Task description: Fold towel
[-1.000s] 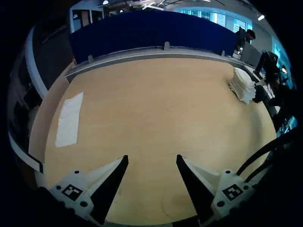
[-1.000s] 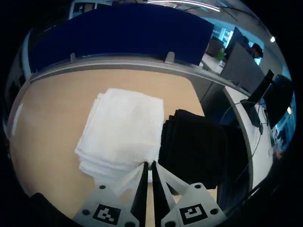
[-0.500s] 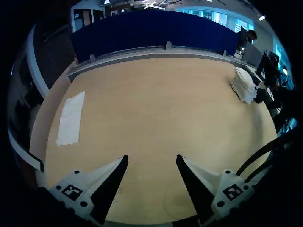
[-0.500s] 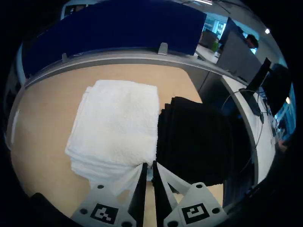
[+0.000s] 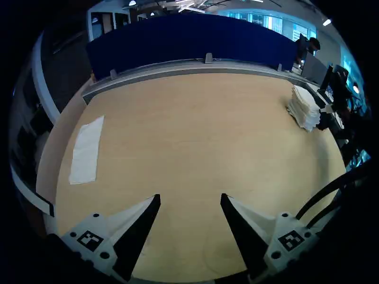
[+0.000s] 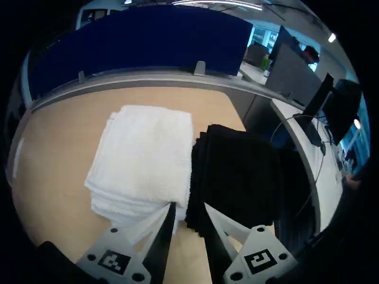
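Right tool [image 6: 188, 206] sits low at the near edge of the stack of white towels [image 6: 142, 151]. Its two fingers are parted only a little and nothing appears to be pinched between them. The narrow gap lines up roughly with the seam where the white stack touches the black stack [image 6: 237, 175] beside it. Both stacks lie at the right edge of the bench [image 5: 199, 128], toward its far corner, close to the blue partition [image 5: 189, 40] along the far edge.

Left tool [image 5: 189, 196] hovers over the bare middle of the bench, near its front edge, with its fingers spread wide and holding nothing. A single white towel [image 5: 86, 150] lies flat along the left edge, well apart from both tools.

By my reading, the step in hand is fetching a fresh towel from the stack, and folding has not begun. The next move calls for shifting the right tool a touch toward the white side so the dark cloth stays out of the bite. It should then close on the near edge of the topmost layer alone, since the layers sit tight together and a deep bite would probably drag several. The towel could then be lifted and carried to the open middle of the bench, where the left tool waits.
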The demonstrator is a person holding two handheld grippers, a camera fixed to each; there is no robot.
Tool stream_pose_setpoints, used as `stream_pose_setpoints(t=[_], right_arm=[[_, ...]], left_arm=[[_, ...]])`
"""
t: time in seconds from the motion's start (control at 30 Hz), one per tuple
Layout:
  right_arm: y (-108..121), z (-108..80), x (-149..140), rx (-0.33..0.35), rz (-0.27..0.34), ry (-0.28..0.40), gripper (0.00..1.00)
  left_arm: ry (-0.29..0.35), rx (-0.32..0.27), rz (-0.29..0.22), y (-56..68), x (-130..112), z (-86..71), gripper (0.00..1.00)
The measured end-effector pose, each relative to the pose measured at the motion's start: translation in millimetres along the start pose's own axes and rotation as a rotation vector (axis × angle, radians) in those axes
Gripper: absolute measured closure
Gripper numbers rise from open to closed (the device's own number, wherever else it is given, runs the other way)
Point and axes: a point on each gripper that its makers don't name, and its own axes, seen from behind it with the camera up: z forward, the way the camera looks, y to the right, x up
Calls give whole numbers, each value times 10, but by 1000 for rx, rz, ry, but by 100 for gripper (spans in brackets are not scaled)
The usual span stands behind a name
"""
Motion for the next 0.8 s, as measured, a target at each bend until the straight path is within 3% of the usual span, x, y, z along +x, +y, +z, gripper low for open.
stream_pose_setpoints(t=[0.03, 0.1, 0.17, 0.43, 0.8], right_arm=[[2, -10, 3, 0, 1, 4, 49], [5, -31, 13, -1, 4, 15, 25], [4, -50, 29, -1, 4, 26, 12], [-91, -115, 116, 24, 1, 56, 7], [-593, -14, 362, 130, -18, 101, 3]], left_arm=[[1, 0, -1, 0, 2, 0, 6], [3, 0, -2, 0, 11, 0, 6], [8, -1, -2, 4, 24, 0, 6], [15, -7, -4, 25, 43, -14, 6], [15, 0, -5, 37, 20, -60, 6]])
